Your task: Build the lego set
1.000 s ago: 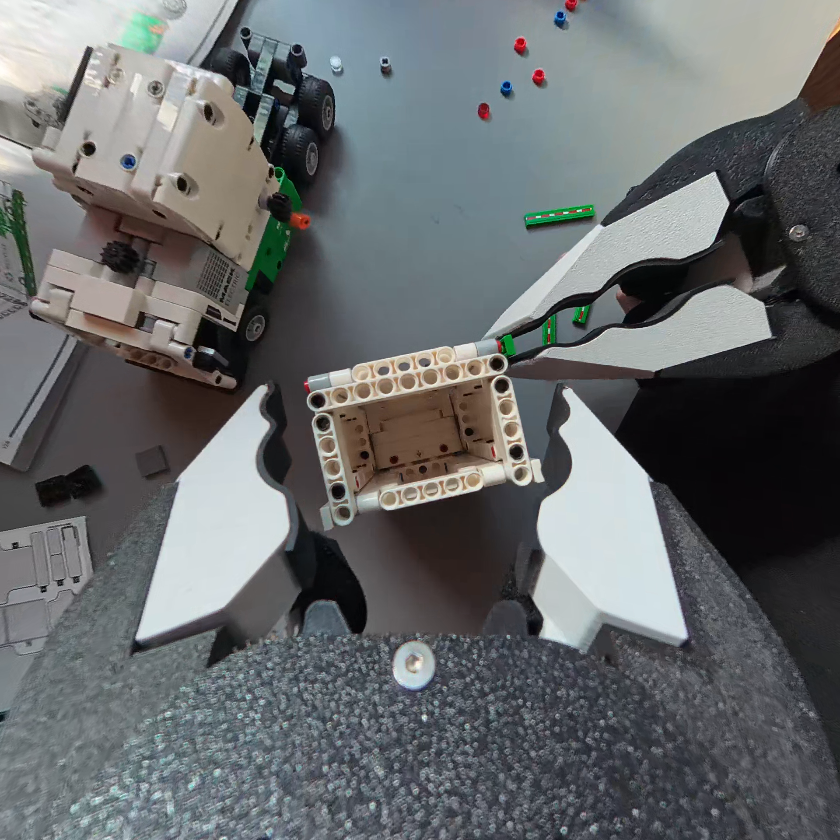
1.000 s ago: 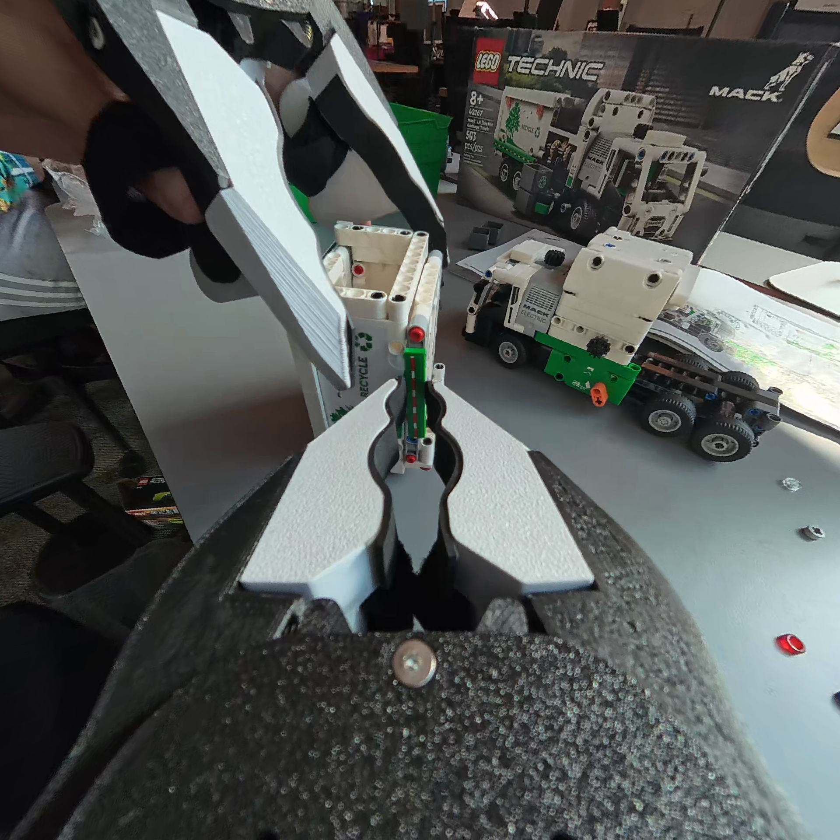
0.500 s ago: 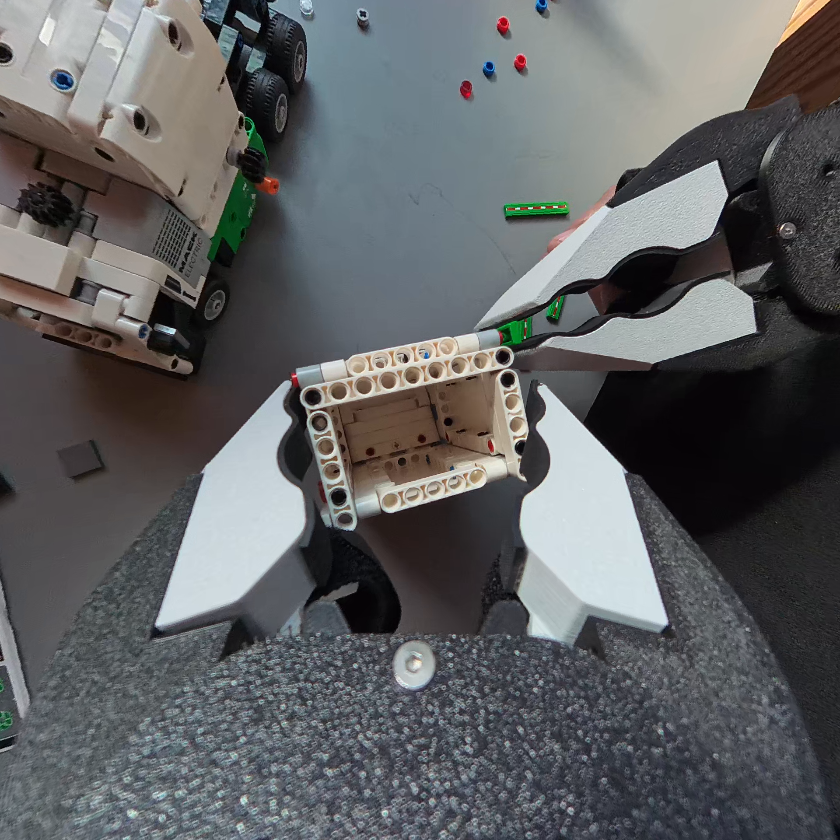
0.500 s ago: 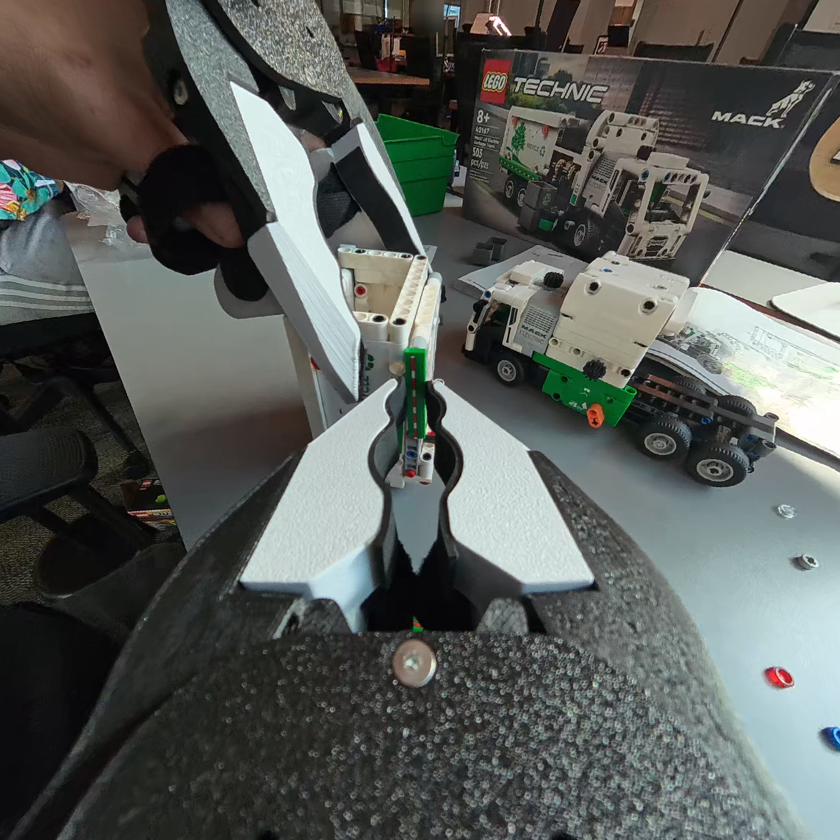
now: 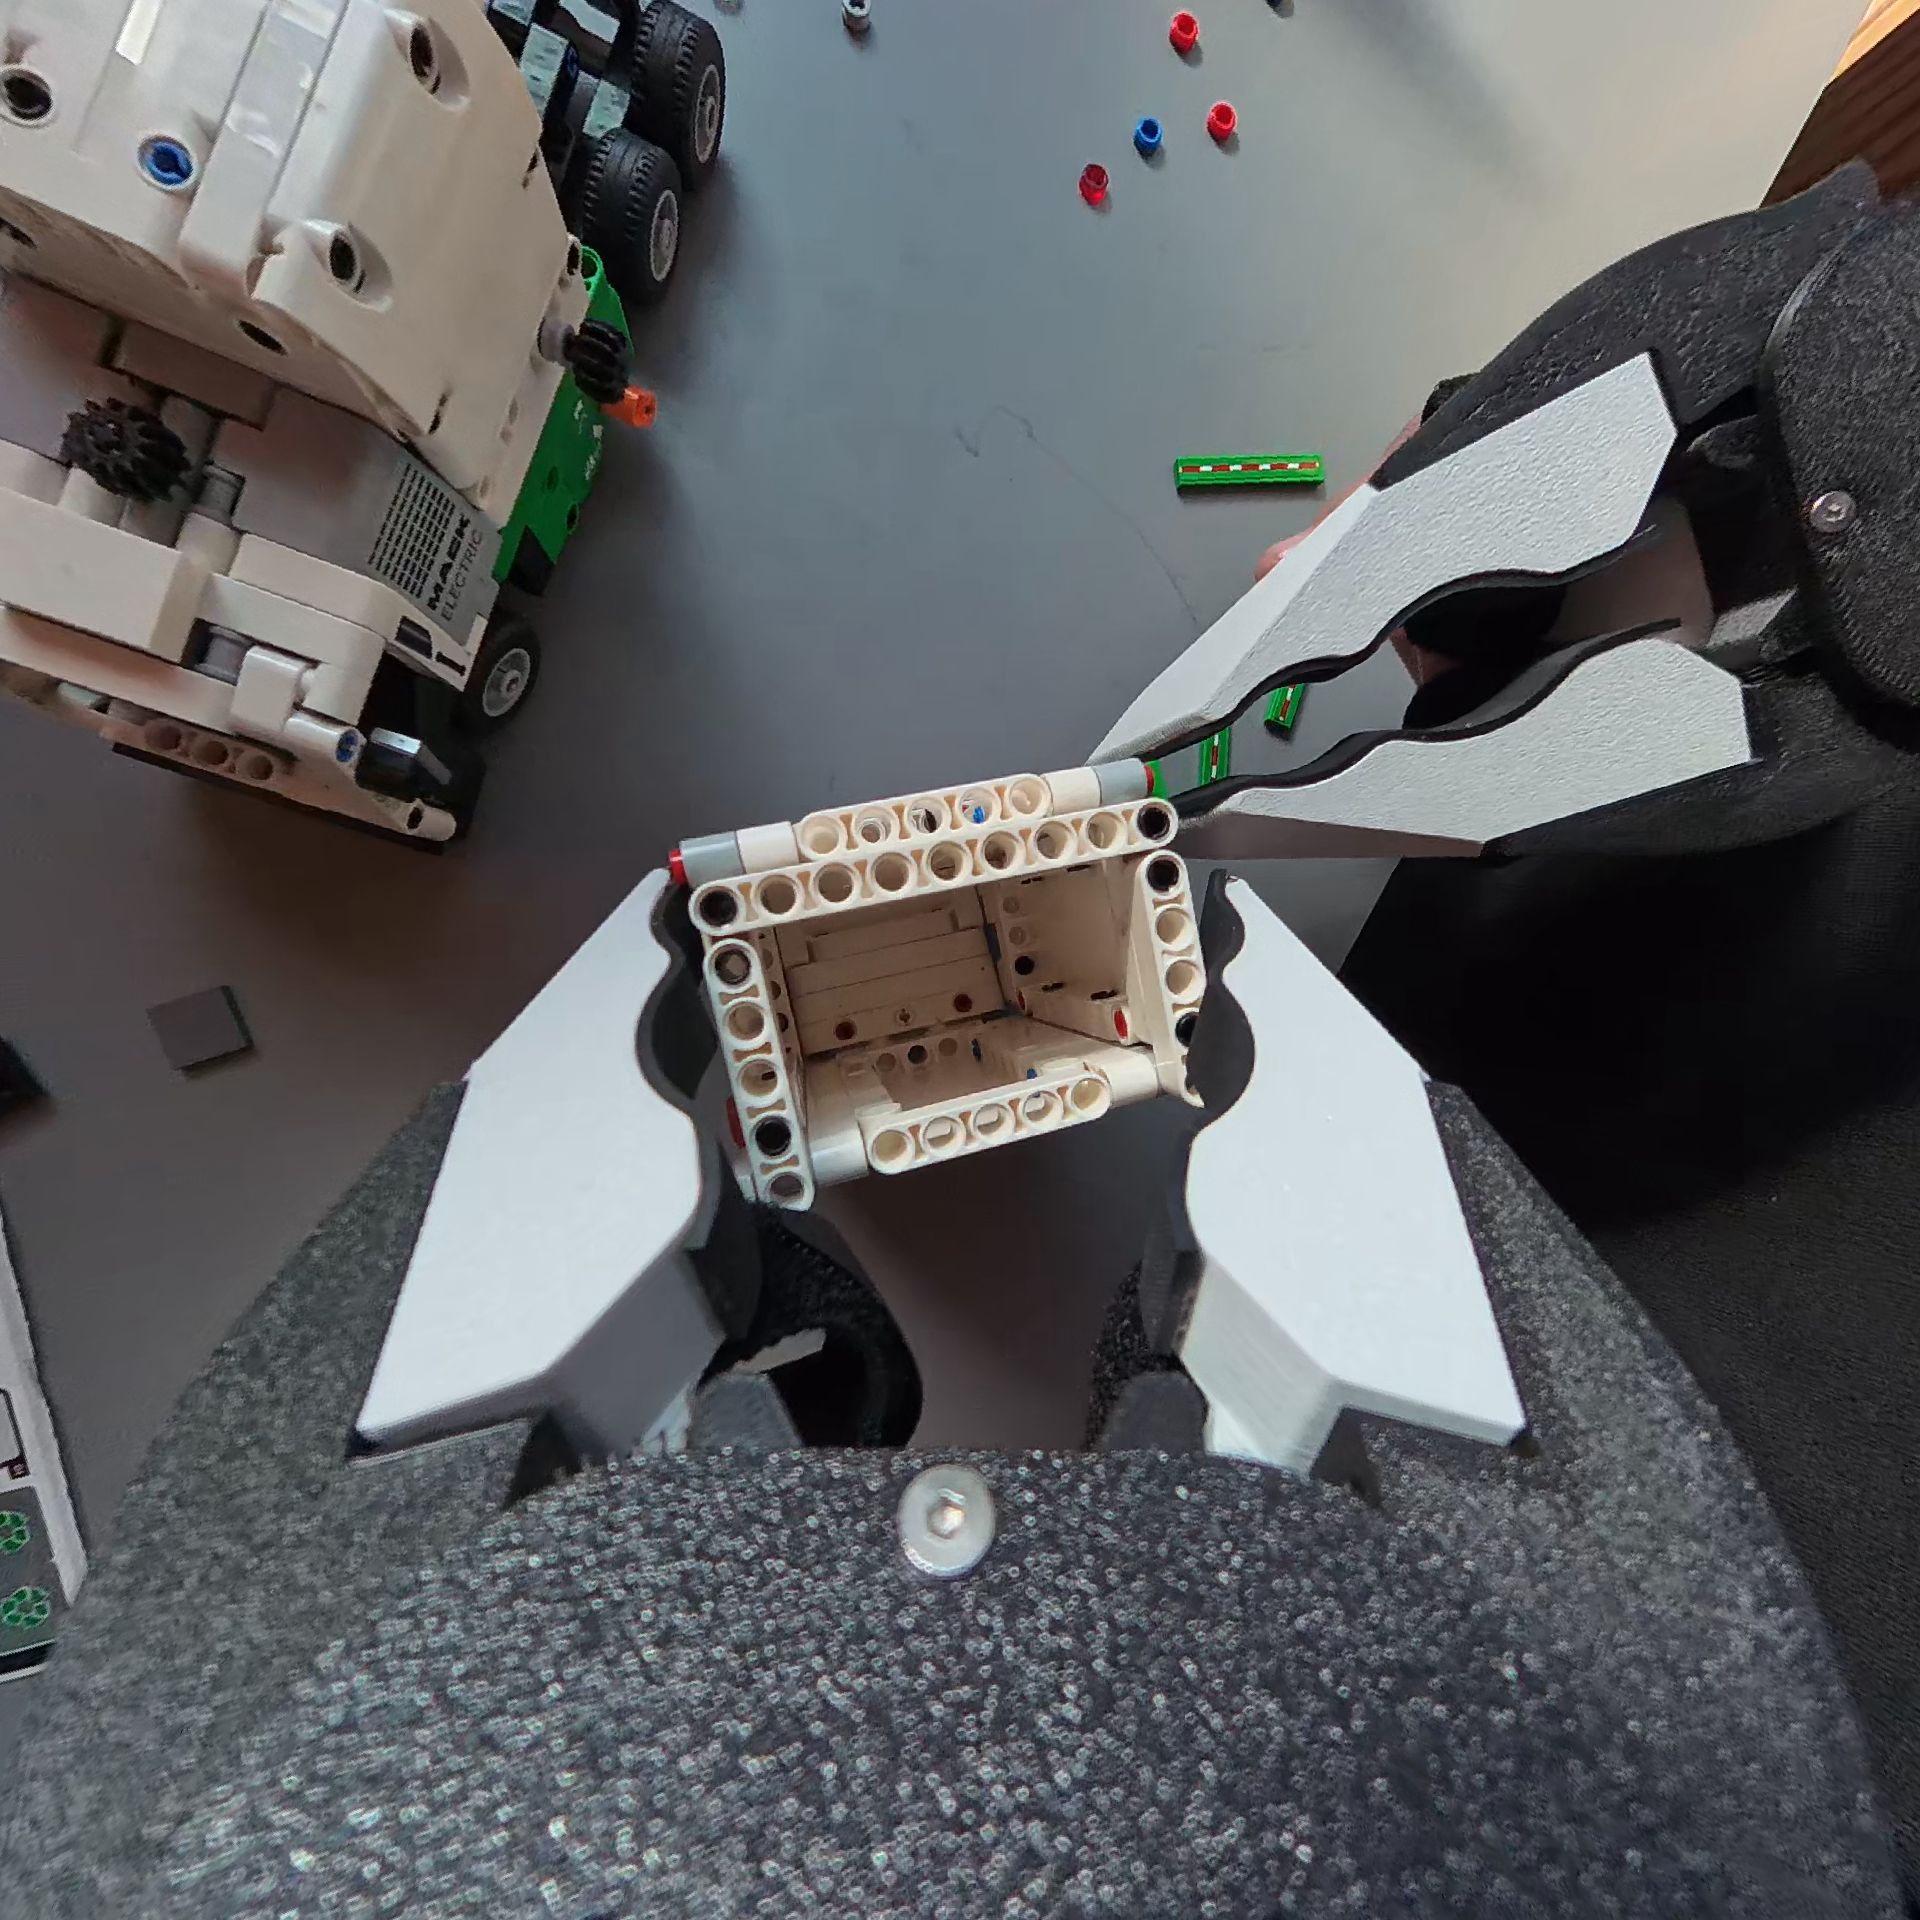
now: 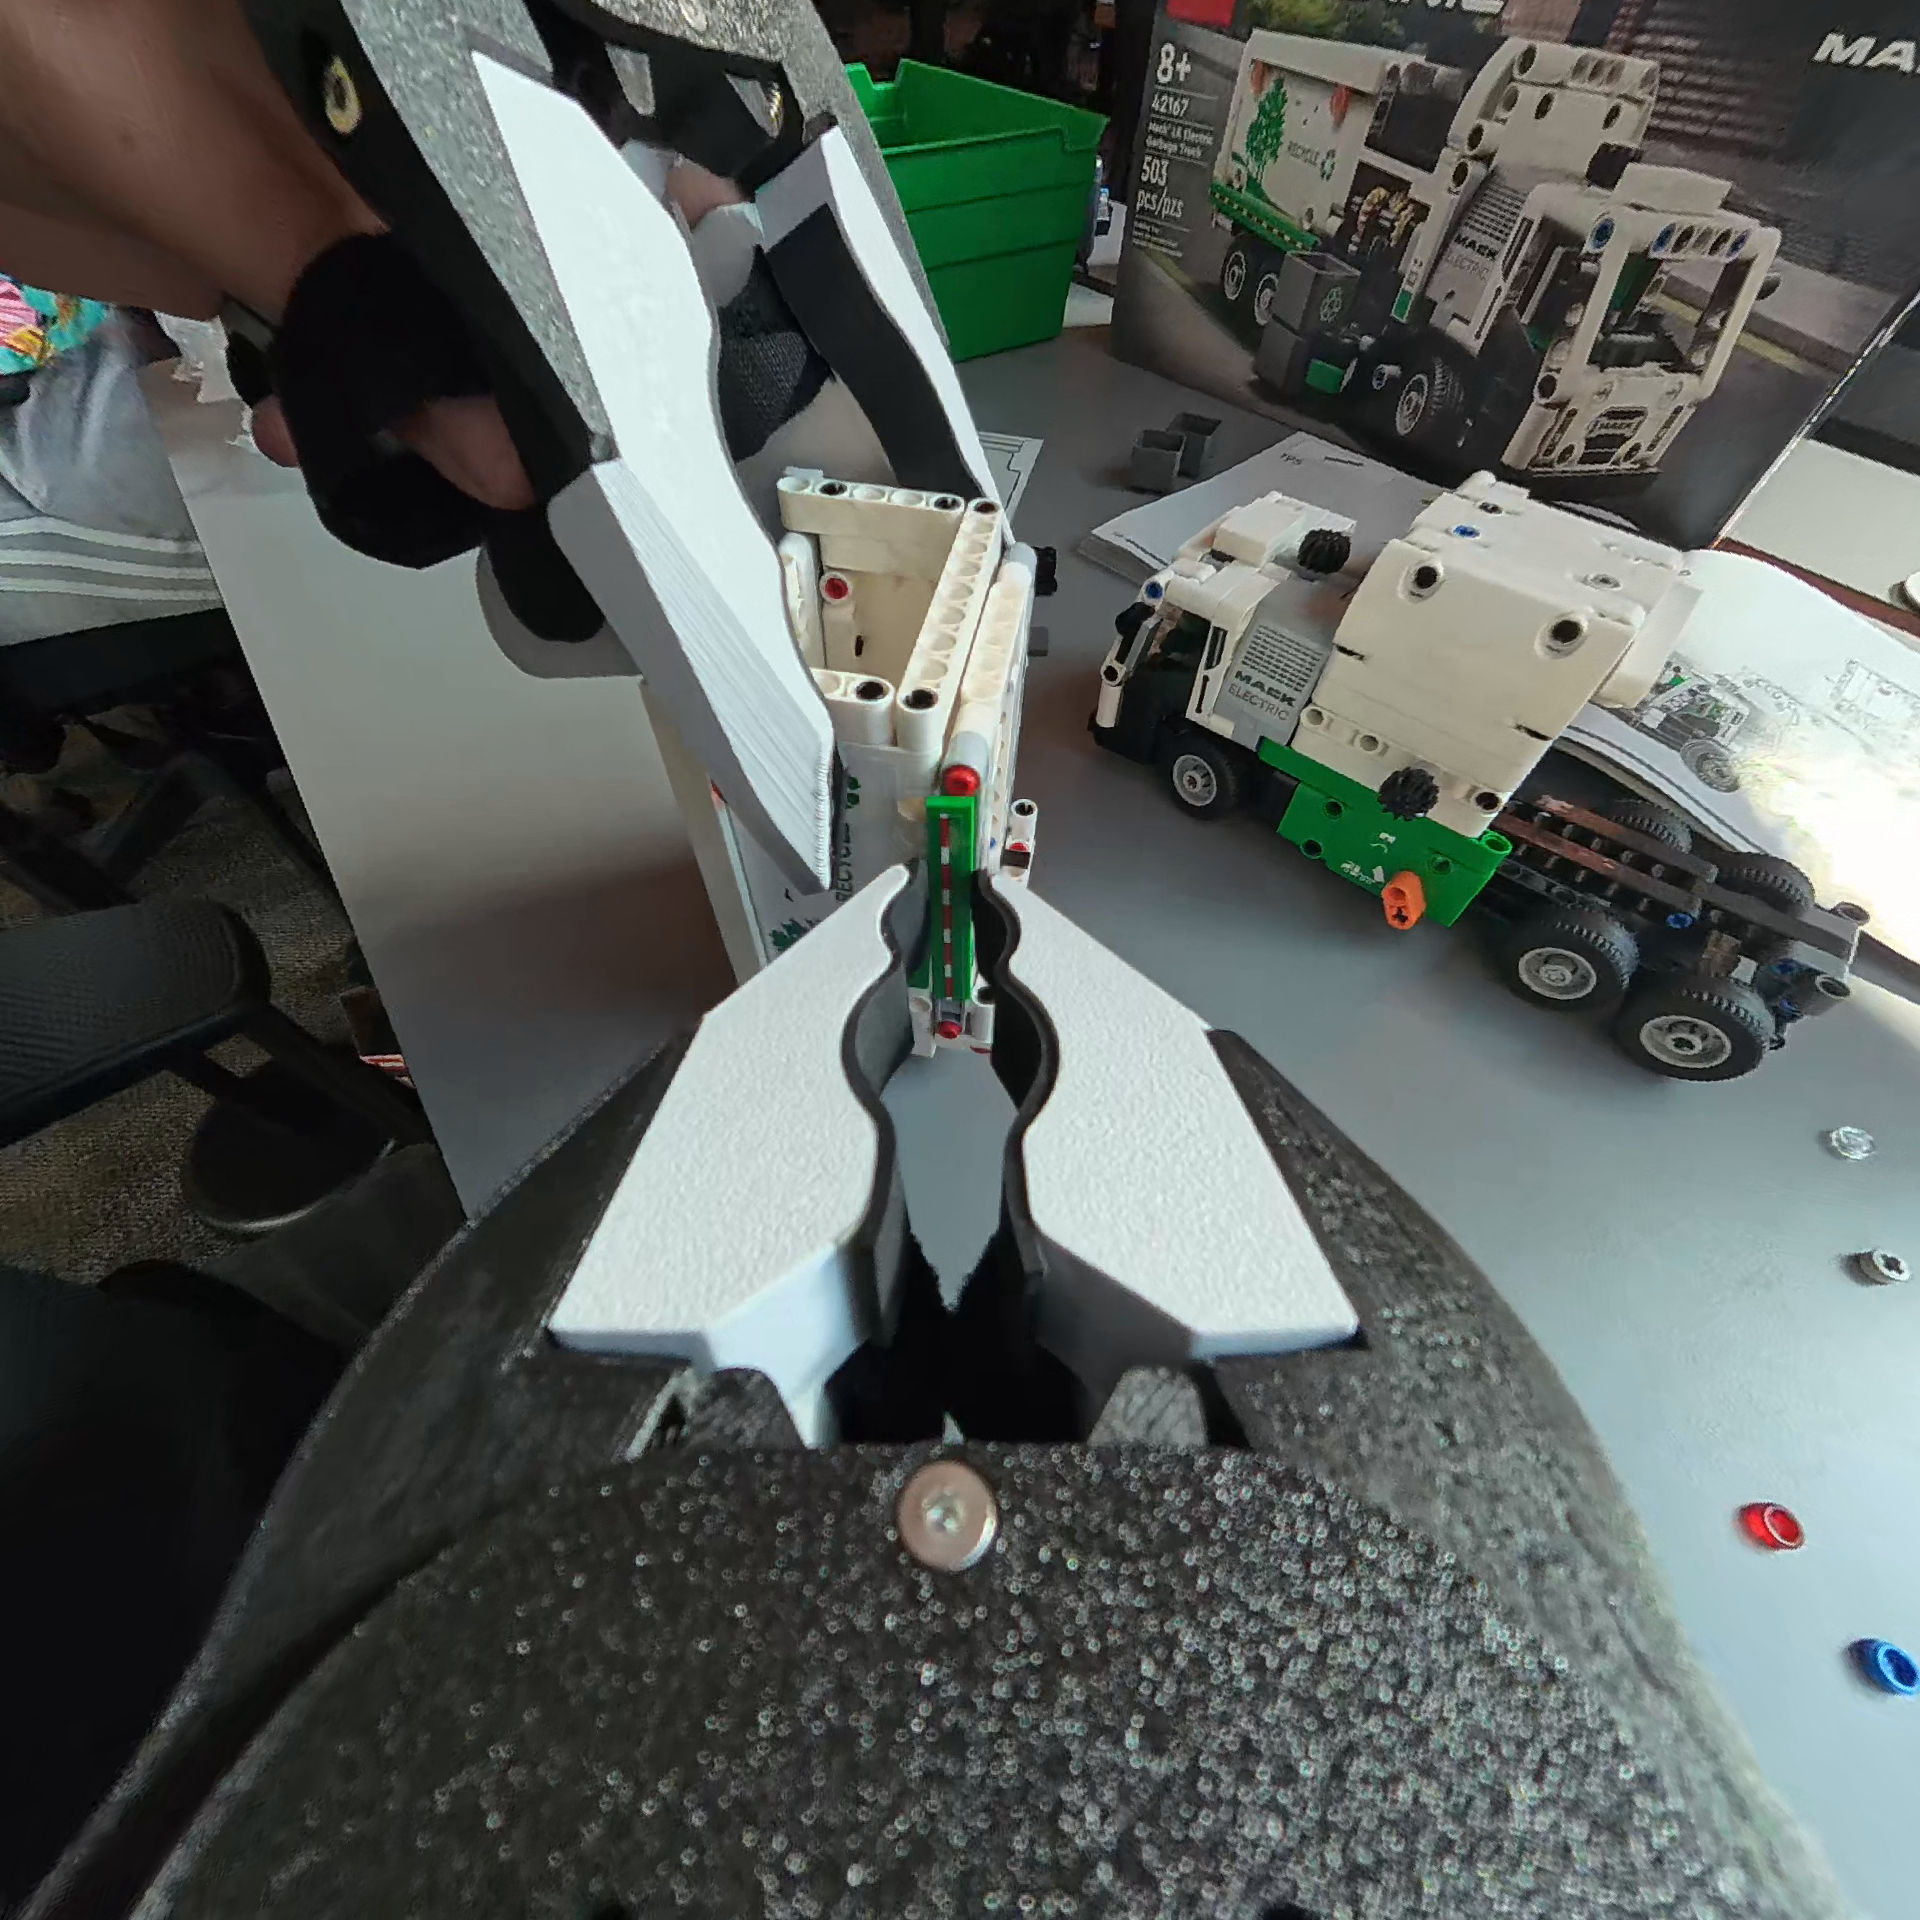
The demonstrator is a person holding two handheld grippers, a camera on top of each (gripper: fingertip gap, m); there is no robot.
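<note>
My left gripper [image 5: 940,914] is shut on a white open box module [image 5: 940,987], one finger on each side wall. My right gripper [image 6: 951,878] is shut on a green tile with a red and white stripe [image 6: 948,894] and holds it upright against the module's corner [image 6: 914,644]. In the left wrist view the right gripper [image 5: 1148,774] comes in from the right, and its tips meet the module's far right corner. In the right wrist view the left gripper [image 6: 904,665] reaches down from the upper left. The partly built white and green truck [image 5: 291,416] stands on the table to the left.
A loose green striped tile [image 5: 1247,470] and small red and blue round pieces [image 5: 1148,133] lie on the grey table [image 5: 883,416]. A dark square tile [image 5: 200,1027] lies at left. The set's box [image 6: 1507,229], a green bin [image 6: 977,197] and an open booklet [image 6: 1766,707] stand behind the truck [image 6: 1455,707].
My left gripper has closed from wide open onto the white module's sides and come nearer to it. My right gripper keeps the green tile at the module's corner.
</note>
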